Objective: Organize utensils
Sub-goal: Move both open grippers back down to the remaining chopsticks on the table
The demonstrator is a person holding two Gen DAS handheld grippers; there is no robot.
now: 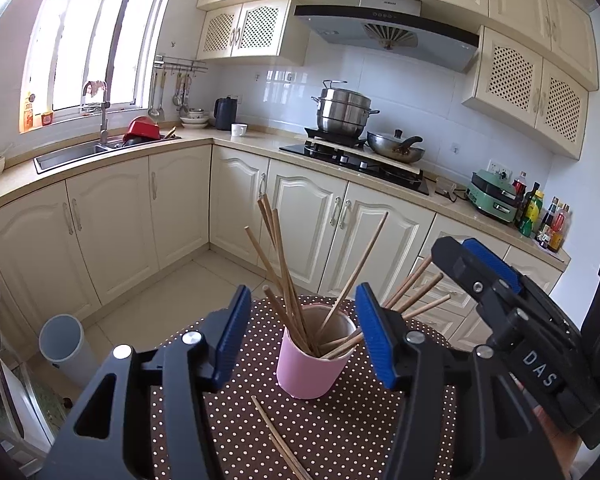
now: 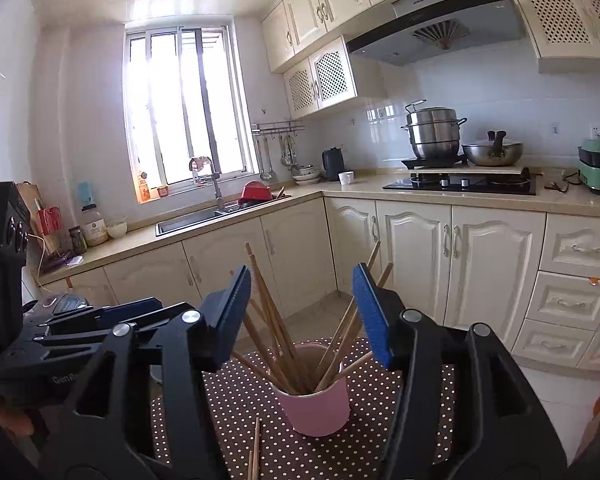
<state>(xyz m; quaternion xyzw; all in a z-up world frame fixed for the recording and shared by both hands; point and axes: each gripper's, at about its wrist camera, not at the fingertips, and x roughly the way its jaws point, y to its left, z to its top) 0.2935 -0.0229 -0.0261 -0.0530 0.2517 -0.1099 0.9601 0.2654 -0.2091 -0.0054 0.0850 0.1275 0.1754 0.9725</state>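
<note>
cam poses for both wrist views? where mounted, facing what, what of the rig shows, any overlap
Left wrist: sits behind the left claw, open, looking forward and down at the pink cup of chopsticks; the right claw shows at right.
Right wrist: sits behind the right claw, open, facing the same pink cup; the left claw shows at left.
Shared: cup, chopsticks, dotted tablecloth, loose chopsticks on it, sink, stove.

Bright window (image 2: pixel 182 108) glare, sharp frames, fisheye-bent edges
</note>
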